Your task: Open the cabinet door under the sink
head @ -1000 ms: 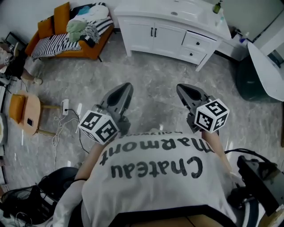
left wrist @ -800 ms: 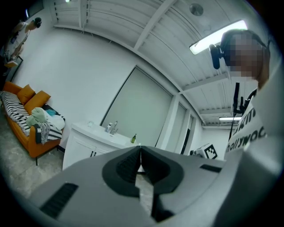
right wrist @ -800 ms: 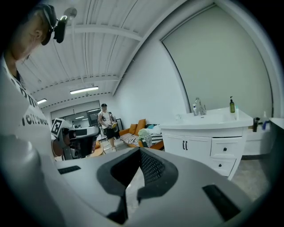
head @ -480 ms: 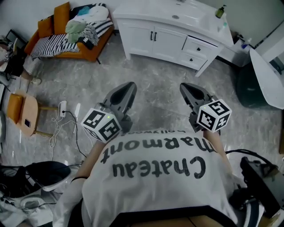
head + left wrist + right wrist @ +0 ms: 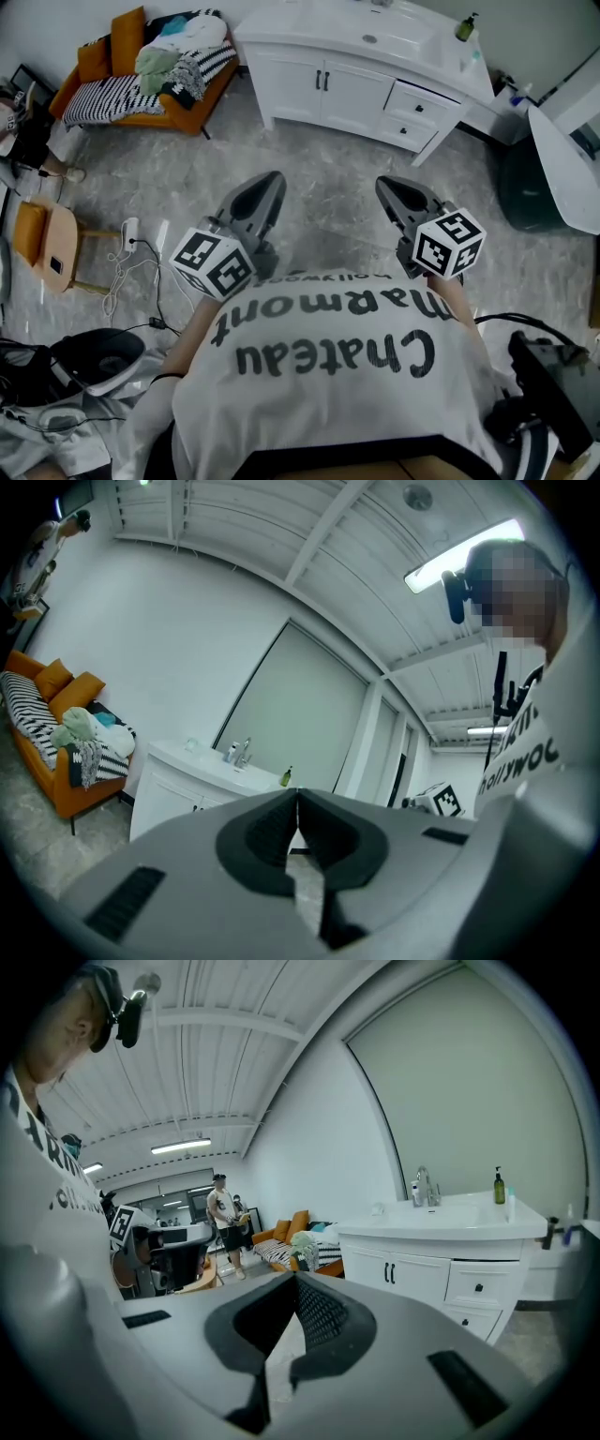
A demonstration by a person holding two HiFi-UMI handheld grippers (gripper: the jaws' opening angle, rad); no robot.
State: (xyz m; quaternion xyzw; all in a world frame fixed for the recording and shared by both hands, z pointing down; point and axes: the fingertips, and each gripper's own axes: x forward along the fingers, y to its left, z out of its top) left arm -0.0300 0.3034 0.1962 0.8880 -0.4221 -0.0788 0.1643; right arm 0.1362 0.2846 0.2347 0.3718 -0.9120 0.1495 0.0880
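Left gripper (image 5: 270, 183) and right gripper (image 5: 384, 187), jaws pressed together and empty, point forward at mid-frame, seemingly carried ready for the approach. Across the grey floor (image 5: 328, 173), top centre, the white cabinet doors (image 5: 319, 89) under the sink (image 5: 375, 36) sit closed, well apart.

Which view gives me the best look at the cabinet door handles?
The right gripper view: it faces the cabinet nearly front-on, with both dark handles clear. The head view shows them small, from steeply above. In the left gripper view the left claw covers most of the cabinet.
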